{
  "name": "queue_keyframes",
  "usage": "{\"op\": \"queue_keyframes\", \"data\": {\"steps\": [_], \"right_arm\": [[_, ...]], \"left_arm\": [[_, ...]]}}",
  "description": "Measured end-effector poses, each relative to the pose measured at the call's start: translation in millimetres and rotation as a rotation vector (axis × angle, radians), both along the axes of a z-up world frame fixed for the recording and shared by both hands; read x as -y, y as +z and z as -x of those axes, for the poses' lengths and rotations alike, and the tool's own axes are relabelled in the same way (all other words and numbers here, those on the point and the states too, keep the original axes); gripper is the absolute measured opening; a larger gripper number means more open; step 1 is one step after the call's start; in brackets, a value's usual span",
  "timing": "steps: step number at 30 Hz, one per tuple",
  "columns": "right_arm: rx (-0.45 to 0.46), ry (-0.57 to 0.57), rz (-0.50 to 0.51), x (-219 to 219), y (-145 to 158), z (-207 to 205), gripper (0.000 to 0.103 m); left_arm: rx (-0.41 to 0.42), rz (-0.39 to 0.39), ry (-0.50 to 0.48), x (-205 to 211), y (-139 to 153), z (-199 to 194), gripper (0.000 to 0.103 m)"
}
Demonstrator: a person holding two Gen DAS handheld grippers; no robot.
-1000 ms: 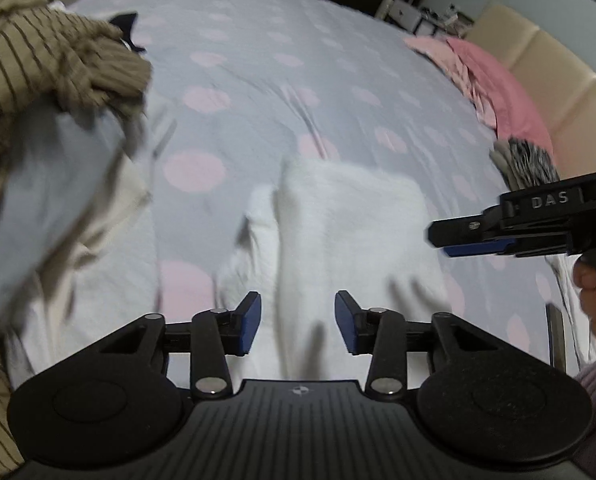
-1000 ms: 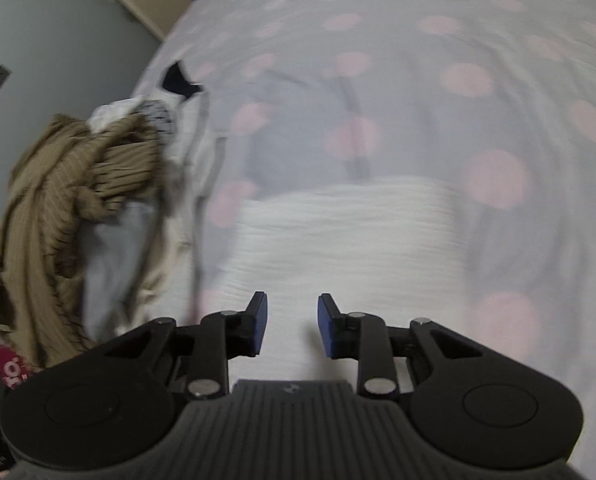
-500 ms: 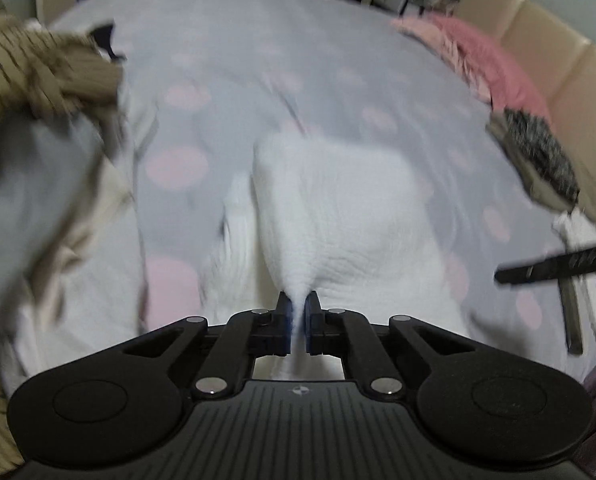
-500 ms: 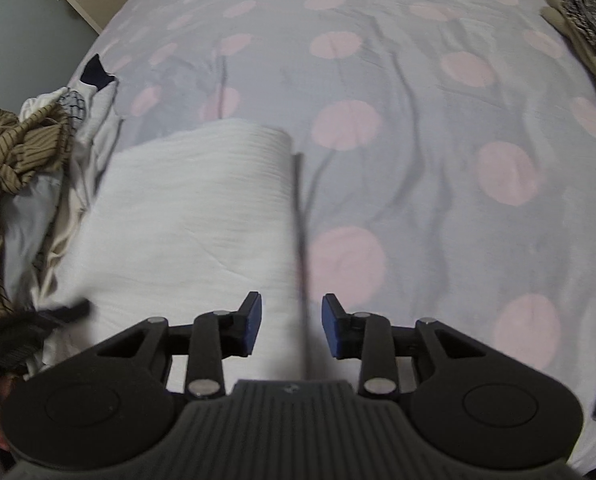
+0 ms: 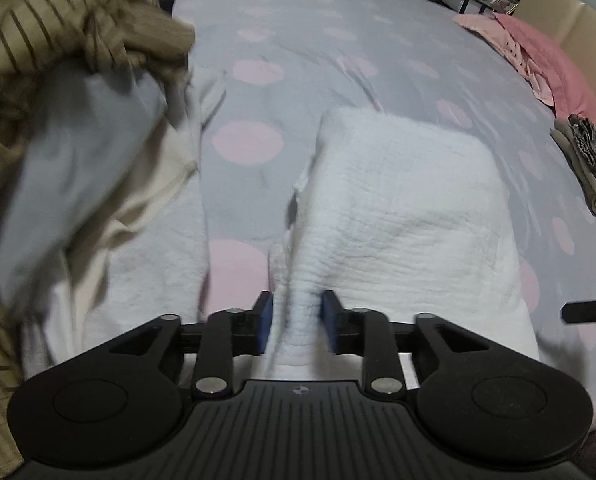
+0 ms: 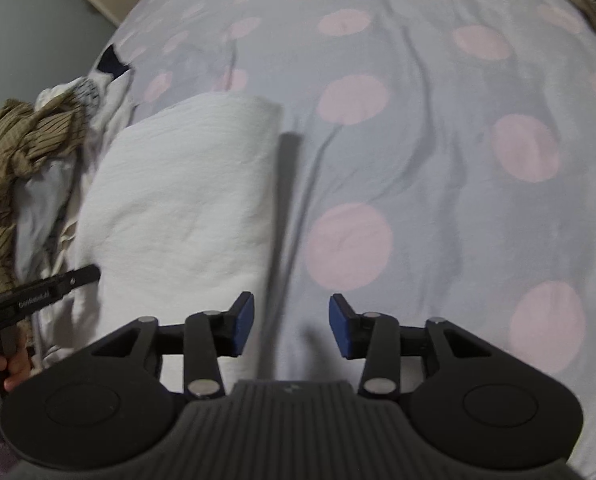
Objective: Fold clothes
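Observation:
A white folded garment [image 5: 402, 208] lies on the grey bedsheet with pink dots [image 5: 298, 40]. My left gripper [image 5: 297, 320] sits at its near left corner. Its jaws are opening, and a raised ridge of the white cloth stands between the blue pads without being pinched. In the right wrist view the same garment [image 6: 186, 184] lies to the left. My right gripper [image 6: 291, 326] hovers just past its right edge with its jaws opening; only bedsheet [image 6: 438, 160] shows between them. The left gripper's black finger [image 6: 58, 286] shows at the garment's left side.
A heap of unfolded clothes lies at the left: a brown striped garment [image 5: 58, 24] over a pale blue one [image 5: 70, 168]. Pink clothes [image 5: 538, 52] and a dark patterned folded item [image 5: 594, 152] lie at the right, by a beige headboard [image 5: 570, 20].
The left gripper pinched a ridge of the white garment half a second ago and has now spread its jaws. The right gripper moved rightward to the garment's right edge and widened.

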State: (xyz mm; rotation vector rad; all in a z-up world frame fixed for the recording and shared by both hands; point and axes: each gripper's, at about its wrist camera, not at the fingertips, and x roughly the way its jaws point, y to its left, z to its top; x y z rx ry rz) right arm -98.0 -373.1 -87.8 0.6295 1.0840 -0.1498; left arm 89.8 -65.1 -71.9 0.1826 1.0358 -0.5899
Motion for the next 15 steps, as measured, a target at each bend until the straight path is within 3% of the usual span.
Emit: {"op": "queue_keyframes", "data": {"steps": [2, 5, 10, 14, 15], "right_arm": [[-0.003, 0.028, -0.020, -6.4, -4.6, -1.3, 0.053], [-0.020, 0.063, -0.051, -17.6, -15.5, -5.2, 0.053], [-0.053, 0.070, -0.142, -31.5, -40.0, -7.5, 0.052], [-0.064, 0.068, -0.181, -39.8, -47.1, -6.7, 0.024], [-0.062, 0.066, -0.178, -41.7, -44.1, -5.7, 0.021]], "left_arm": [[0.040, -0.008, -0.009, -0.3, 11.0, 12.3, 0.044], [0.053, 0.009, -0.018, -1.2, 19.7, 28.4, 0.045], [-0.007, 0.073, -0.021, -0.7, 20.0, 55.0, 0.045], [-0.023, 0.078, -0.022, -1.4, 16.6, 69.8, 0.044], [-0.027, 0.081, -0.017, -3.0, 16.8, 71.8, 0.044]]}}
